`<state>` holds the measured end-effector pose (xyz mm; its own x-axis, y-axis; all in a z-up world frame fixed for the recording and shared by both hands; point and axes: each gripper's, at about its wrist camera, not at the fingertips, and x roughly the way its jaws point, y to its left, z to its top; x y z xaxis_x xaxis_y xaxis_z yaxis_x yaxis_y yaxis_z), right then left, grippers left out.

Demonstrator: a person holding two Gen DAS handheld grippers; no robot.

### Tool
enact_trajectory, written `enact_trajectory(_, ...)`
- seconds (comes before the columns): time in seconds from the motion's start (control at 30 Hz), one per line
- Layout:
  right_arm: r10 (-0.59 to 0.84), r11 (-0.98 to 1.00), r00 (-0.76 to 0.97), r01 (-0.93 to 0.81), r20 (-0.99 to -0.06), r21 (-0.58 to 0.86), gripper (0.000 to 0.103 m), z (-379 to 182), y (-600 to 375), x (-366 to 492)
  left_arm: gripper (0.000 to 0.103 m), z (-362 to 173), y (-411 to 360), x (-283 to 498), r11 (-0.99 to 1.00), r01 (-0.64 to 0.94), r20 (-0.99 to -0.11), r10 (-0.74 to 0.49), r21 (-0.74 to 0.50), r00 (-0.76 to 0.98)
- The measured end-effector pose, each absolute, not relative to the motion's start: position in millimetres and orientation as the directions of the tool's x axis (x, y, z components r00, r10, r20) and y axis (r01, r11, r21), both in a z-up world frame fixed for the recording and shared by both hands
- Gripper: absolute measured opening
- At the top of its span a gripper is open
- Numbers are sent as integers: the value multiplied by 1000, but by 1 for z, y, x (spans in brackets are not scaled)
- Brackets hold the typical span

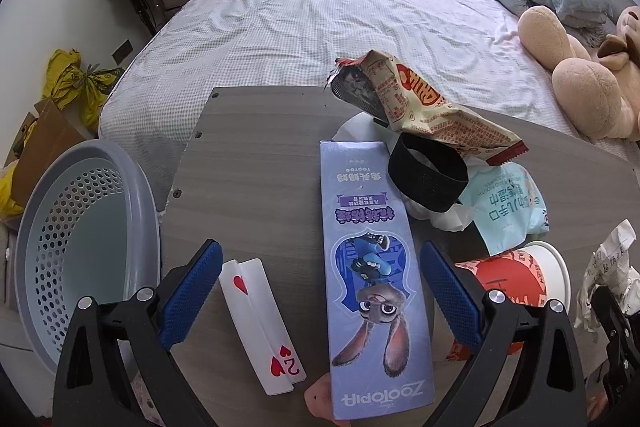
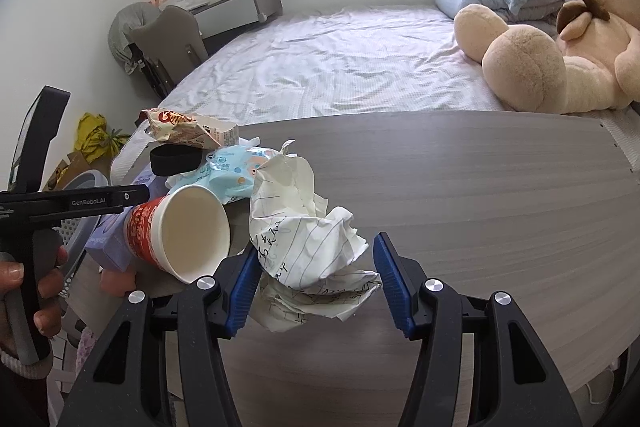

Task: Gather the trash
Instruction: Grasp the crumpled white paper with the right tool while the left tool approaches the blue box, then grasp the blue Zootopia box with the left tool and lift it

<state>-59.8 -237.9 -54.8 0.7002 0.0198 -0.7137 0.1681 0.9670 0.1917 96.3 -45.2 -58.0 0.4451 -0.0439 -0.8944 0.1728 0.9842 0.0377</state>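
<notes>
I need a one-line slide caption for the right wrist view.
Right gripper straddling crumpled lined paper on a grey table, beside a tipped paper cup.

The purple carton (image 1: 374, 283) reads "ZOOTOPIA" at its 6 o'clock end and "TOOTOO" toward 12 o'clock. The playing card (image 1: 262, 327) shows "2" with red hearts. The left gripper's black bar (image 2: 86, 202) says "GenRobot.AI".

A pink rounded object (image 1: 316, 397) lies mostly hidden under the long lilac cartoon-rabbit box (image 1: 372, 275), so its identity stays unclear. The red-and-white paper cup (image 1: 520, 283) is partly masked by a blue-padded finger, and the grey perforated plastic basket (image 1: 76, 227) is partly cut off behind the gripper frame.
</notes>
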Motion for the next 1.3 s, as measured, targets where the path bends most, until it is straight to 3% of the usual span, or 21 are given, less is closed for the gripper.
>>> enact_trajectory(0.3,17,965,698,175,-716,194,55,-56,-239,-62,93,-65,-48,95,981,175,-891,-9,80,455)
enact_trajectory(0.37,16,965,698,175,-716,193,55,-56,-240,-62,85,-63,-48,94,980,183,-888,-20,72,459)
enact_trajectory(0.43,15,966,699,176,-715,192,55,-56,-239,-62,57,-63,-49,94,978,198,-892,-35,62,451)
enact_trajectory(0.63,18,966,699,171,-714,193,55,-55,-238,-61,45,-59,-47,92,977,210,-885,-64,39,462)
enact_trajectory(1.3,11,973,724,151,-690,174,55,-35,-222,-66,44,-6,-15,59,980,198,-793,-144,-31,592)
